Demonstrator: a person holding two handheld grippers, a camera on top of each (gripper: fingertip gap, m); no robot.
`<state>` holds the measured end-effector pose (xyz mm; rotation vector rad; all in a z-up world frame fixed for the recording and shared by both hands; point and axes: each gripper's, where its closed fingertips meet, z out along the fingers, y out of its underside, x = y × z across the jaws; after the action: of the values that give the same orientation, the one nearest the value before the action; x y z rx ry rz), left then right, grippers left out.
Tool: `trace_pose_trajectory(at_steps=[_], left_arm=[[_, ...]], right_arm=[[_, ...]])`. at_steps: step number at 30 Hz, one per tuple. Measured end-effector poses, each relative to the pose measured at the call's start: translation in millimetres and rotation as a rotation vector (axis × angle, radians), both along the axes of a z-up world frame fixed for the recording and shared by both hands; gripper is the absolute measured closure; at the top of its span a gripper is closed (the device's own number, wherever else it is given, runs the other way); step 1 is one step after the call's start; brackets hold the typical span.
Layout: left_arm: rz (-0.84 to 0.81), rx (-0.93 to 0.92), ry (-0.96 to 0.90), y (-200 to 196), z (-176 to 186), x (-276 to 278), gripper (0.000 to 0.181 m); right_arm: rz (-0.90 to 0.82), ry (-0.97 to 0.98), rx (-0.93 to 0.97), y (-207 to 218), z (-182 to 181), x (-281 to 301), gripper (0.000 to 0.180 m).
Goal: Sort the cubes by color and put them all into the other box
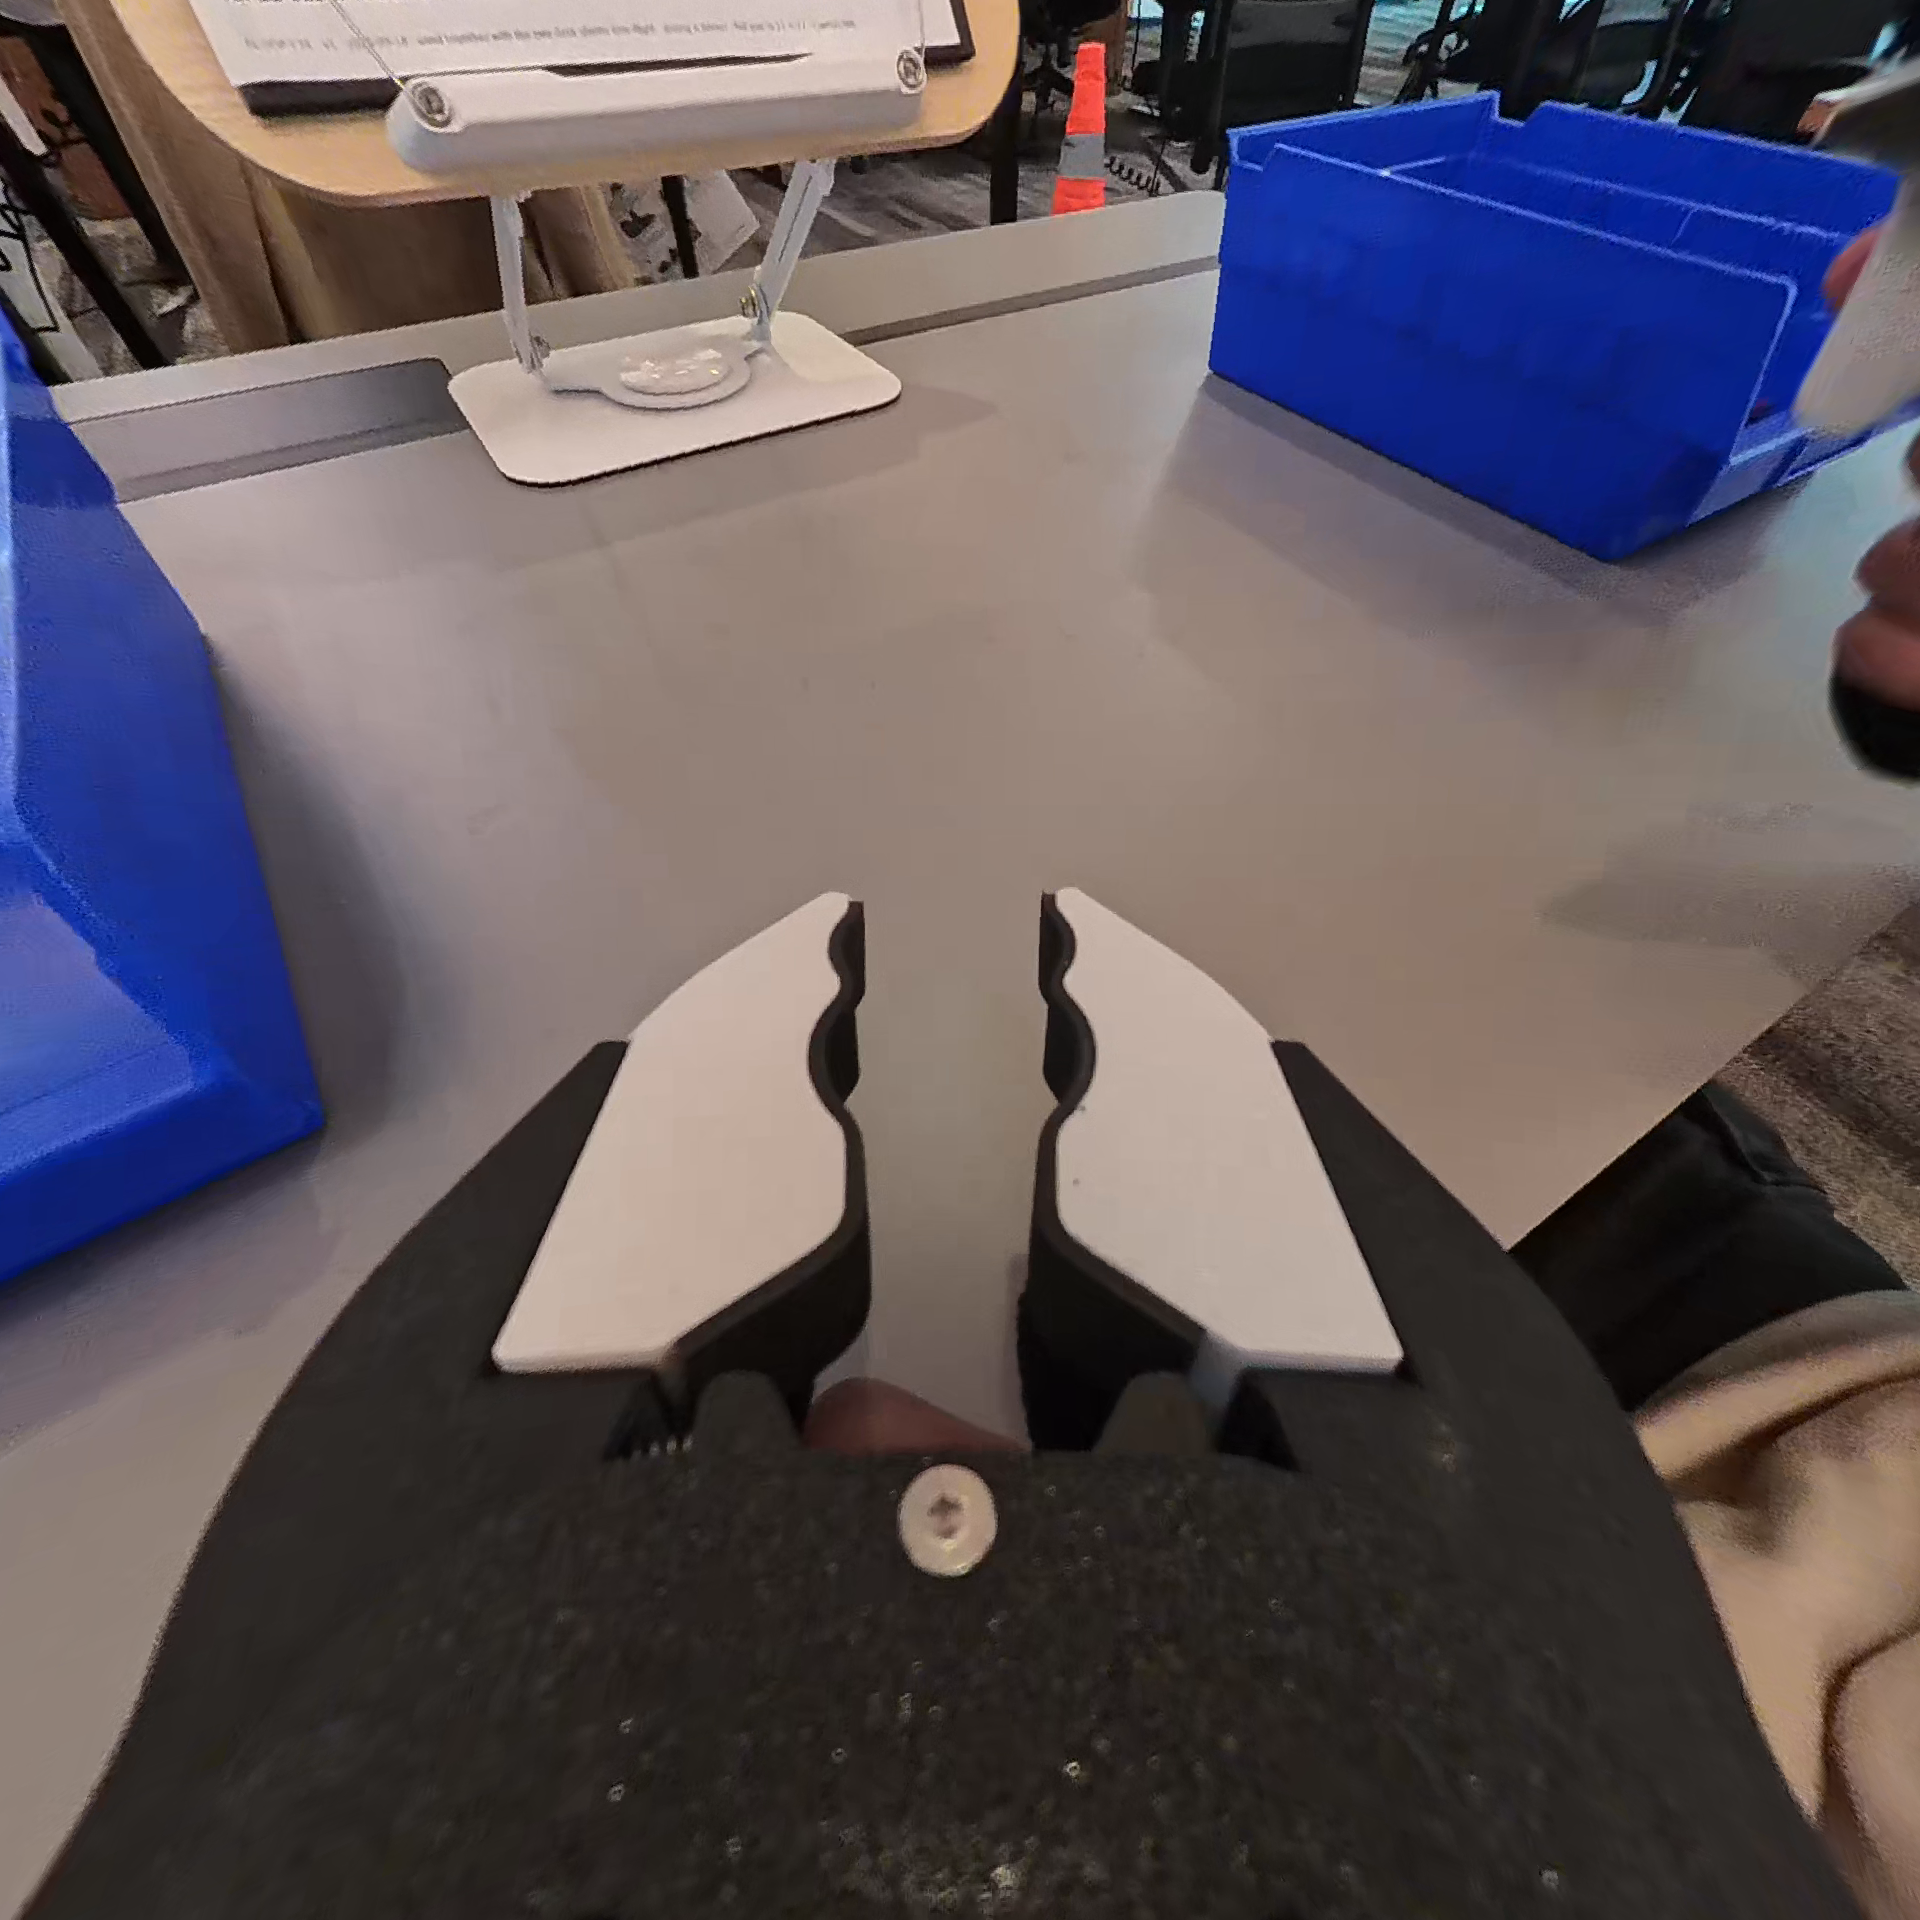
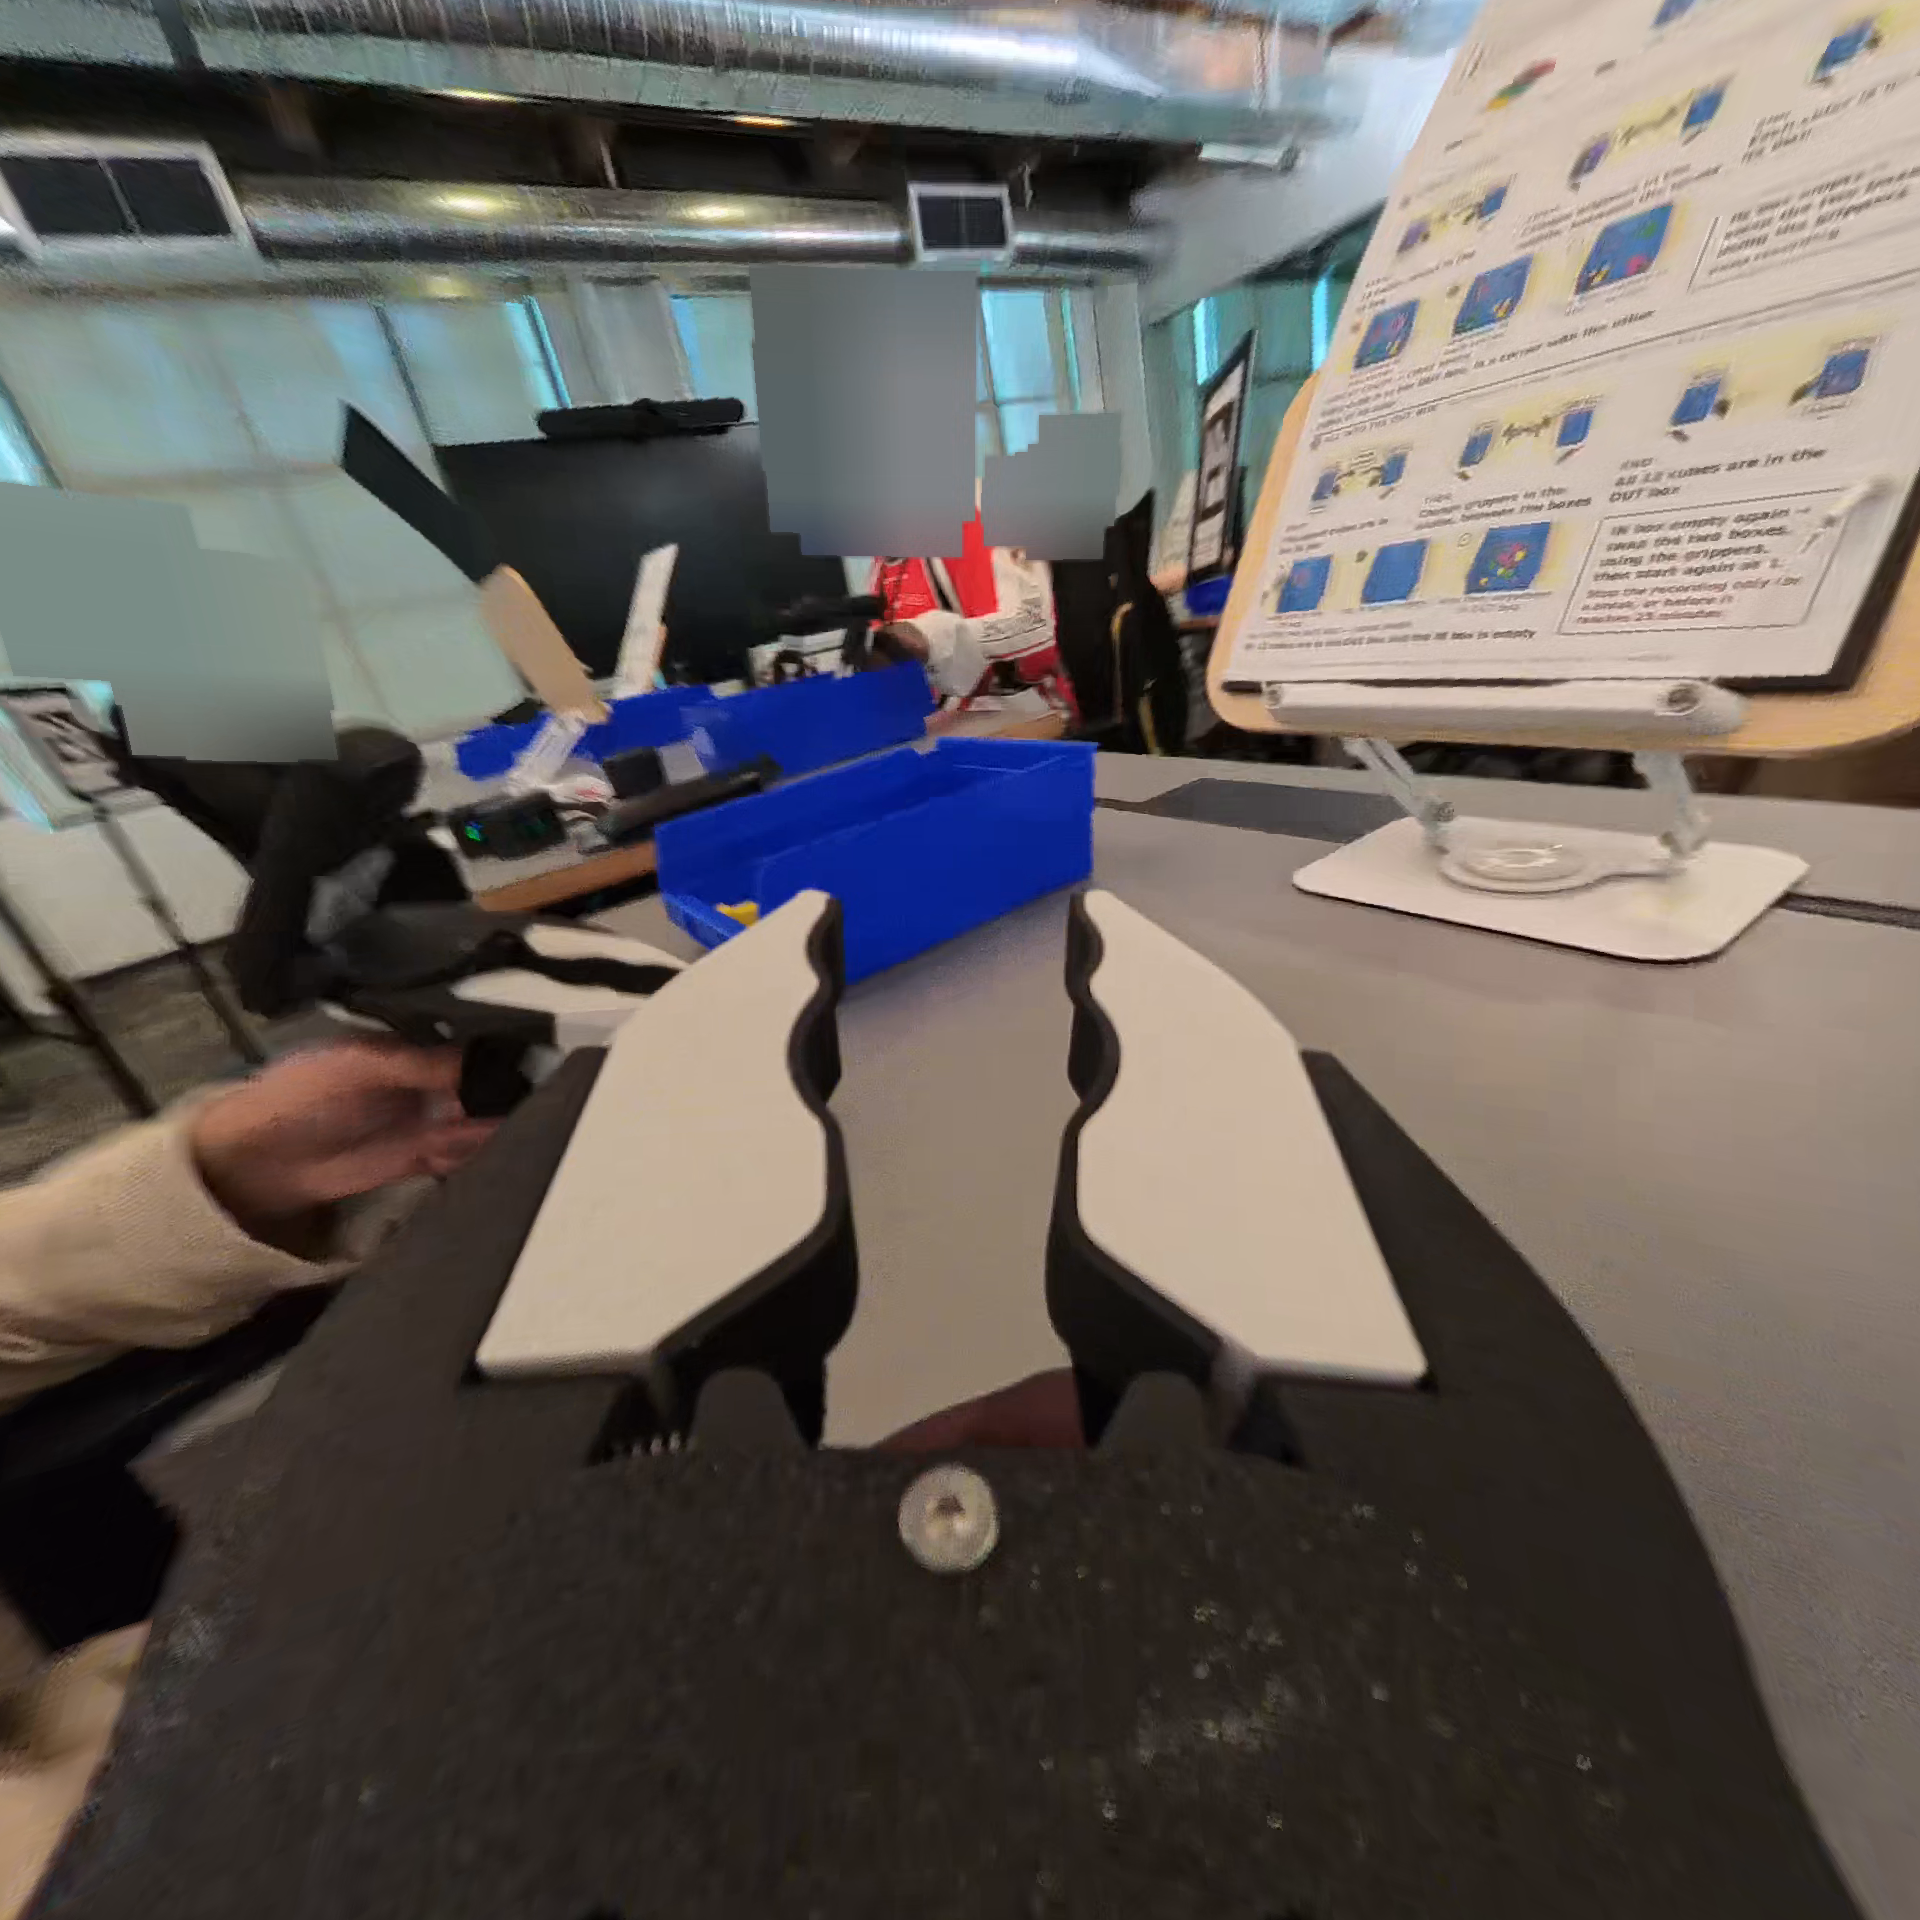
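Both tongs—left [image 1: 951,904], right [image 2: 951,904]—spread, empty; only right view shows a yellow cube [image 2: 740,912].

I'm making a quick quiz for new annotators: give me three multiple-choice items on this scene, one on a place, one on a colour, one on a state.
1. In the left wrist view, where is the document stand?
A. on the table beyond the left gripper
B. inside a bin
C. on the floor

2. What colour are the bins?
A. red
B. blue
C. green

3. How are the right gripper's jaws?
A. shut on a cube
B. shut on nothing
C. apart, holding nothing

Key: 1 A, its white base rests on the grey table ahead of the fingers; 2 B, both bins seen are blue; 3 C, bare table shows through the gap between the fingers.
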<state>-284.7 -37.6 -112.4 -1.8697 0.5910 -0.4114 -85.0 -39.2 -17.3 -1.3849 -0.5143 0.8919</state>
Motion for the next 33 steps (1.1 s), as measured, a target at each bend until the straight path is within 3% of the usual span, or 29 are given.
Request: trace_pose_trajectory(at_steps=[4,6,16,19,22,25,29,33], left_arm=[[0.039,0.005,0.050,1,-6,-3,0.147],[0.061,-0.005,0.040,2,-6,-6,0.146],[0.042,-0.065,0.060,5,-9,-14,0.144],[0.134,-0.013,0.157,18,32,-52,0.144],[0.311,0.060,0.130,62,97,-114,0.149],[0.484,0.002,0.149,143,112,-171,0.141],[0.647,-0.283,0.150,250,41,-221,0.131],[0.857,-0.454,0.178,304,-25,-273,0.128]], right_arm=[[-0.207,-0.326,0.067,-3,-55,-15,0.133],[-0.279,-0.342,0.040,0,-60,-10,0.134],[-0.275,-0.384,0.012,5,-74,-6,0.135],[-0.265,-0.377,0.008,4,-73,-7,0.135],[-0.260,-0.383,0.008,4,-75,-8,0.135],[-0.246,-0.384,0.010,5,-75,-10,0.135],[-0.222,-0.380,0.003,4,-76,-12,0.136],[-0.214,-0.370,-0.001,2,-76,-10,0.138]])
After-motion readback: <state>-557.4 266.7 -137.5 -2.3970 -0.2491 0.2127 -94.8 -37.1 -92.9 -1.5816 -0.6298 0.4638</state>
